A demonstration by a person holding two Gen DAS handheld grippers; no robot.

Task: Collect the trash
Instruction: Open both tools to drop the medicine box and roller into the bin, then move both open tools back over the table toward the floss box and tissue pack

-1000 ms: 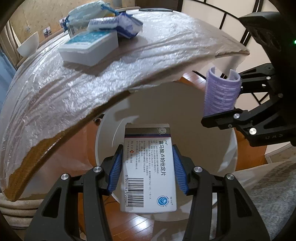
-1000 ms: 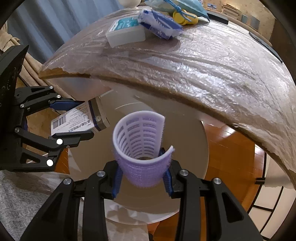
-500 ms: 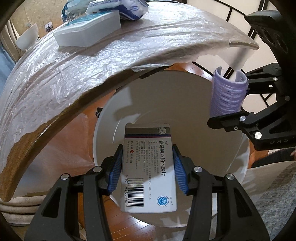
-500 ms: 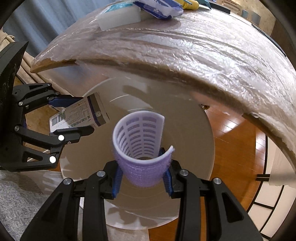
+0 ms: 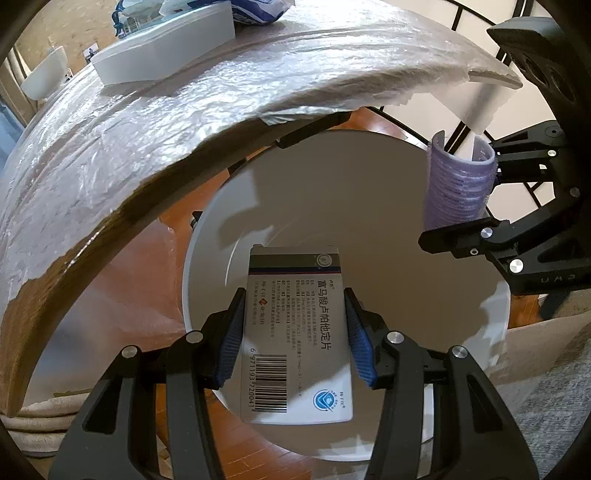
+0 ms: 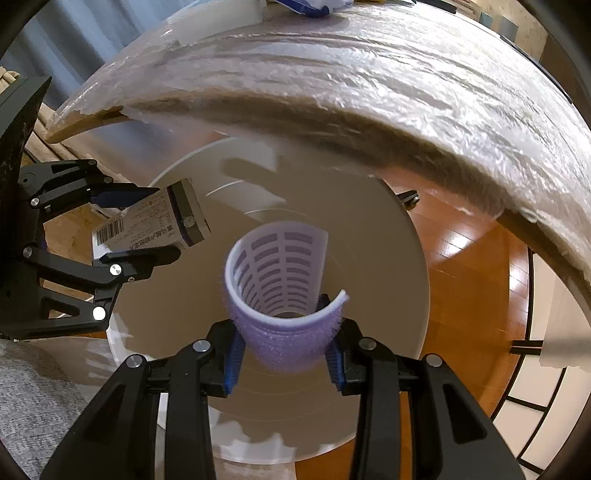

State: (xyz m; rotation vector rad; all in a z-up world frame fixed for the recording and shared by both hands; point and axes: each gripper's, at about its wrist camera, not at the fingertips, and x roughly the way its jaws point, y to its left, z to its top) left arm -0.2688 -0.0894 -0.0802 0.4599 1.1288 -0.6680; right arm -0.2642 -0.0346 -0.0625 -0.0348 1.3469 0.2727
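In the left wrist view, the left gripper (image 5: pixel 293 332) pointed steeply down over the mouth of a white round bin (image 5: pixel 388 192) that stood on the wooden floor (image 5: pixel 155 273) just beside the table (image 5: pixel 184 122). Its blue pads (image 5: pixel 231 343) pinched a flat medicine box (image 5: pixel 295 332) by its two long sides, the barcode end nearest the camera and the dark band at the far end hanging over the bin's opening. At the right edge, the right gripper (image 5: pixel 465 195) clamped a purple hair roller (image 5: pixel 456 188) over the bin's far rim. The table was wrapped in crinkled plastic film (image 5: pixel 129 147), and on top of it lay a white box (image 5: pixel 166 55) with blue-and-white packets (image 5: pixel 258 11) behind it.

In the right wrist view, the right gripper (image 6: pixel 284 347) also pointed down into the bin (image 6: pixel 369 258). Its pads (image 6: pixel 233 358) squeezed the hair roller (image 6: pixel 284 325) from both sides; the roller was split along one side, its loose edge curling outward, and its slotted inner wall faced the camera. It hung above the middle of the bin's opening. At the left, the left gripper (image 6: pixel 144 221) held the medicine box (image 6: pixel 147 225) tilted, above the bin's rim, well apart from the roller. The film-covered table (image 6: pixel 369 92) arched over the top of the picture, with wooden floor (image 6: pixel 461 266) to the right of the bin.
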